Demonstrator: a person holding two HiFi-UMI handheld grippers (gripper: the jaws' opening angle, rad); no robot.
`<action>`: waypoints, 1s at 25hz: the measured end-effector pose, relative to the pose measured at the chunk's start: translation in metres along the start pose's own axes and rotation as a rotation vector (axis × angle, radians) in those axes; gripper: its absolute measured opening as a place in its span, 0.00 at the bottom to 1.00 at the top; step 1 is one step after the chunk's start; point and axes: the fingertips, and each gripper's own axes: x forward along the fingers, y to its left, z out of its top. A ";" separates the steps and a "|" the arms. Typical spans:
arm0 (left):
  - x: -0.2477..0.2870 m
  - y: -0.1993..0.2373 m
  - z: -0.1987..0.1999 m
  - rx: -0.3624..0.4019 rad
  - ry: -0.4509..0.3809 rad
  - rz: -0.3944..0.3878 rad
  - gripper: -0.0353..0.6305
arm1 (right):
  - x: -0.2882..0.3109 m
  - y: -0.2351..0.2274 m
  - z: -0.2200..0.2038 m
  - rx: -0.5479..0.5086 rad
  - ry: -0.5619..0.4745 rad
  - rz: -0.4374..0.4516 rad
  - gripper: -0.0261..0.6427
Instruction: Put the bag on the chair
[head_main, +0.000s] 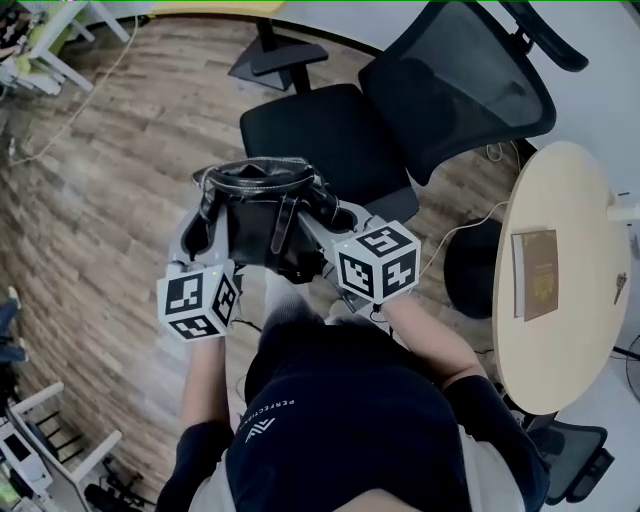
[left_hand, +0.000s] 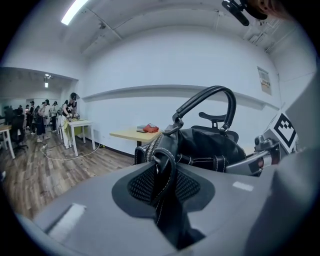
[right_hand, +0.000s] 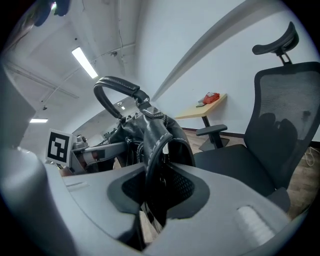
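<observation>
Nearest me, my left gripper (head_main: 195, 235) is clamped on a strap at one end of the black leather bag (head_main: 262, 205). My right gripper (head_main: 340, 218) is pinched on the stitched edge at the bag's other end. The bag hangs between them, in the air just in front of the black office chair (head_main: 320, 135), not resting on its seat. I judge the lift done; moving forward and lowering onto the seat remain. The bag is upright, handles up, its long axis running side to side along the seat's front edge.
</observation>
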 end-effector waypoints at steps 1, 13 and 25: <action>0.013 0.002 0.003 0.001 0.003 -0.020 0.20 | 0.005 -0.007 0.004 0.016 -0.007 -0.018 0.15; 0.144 0.006 0.023 0.090 0.124 -0.271 0.20 | 0.050 -0.083 0.035 0.203 -0.066 -0.228 0.15; 0.238 -0.042 0.021 0.199 0.198 -0.507 0.20 | 0.046 -0.152 0.036 0.343 -0.139 -0.453 0.16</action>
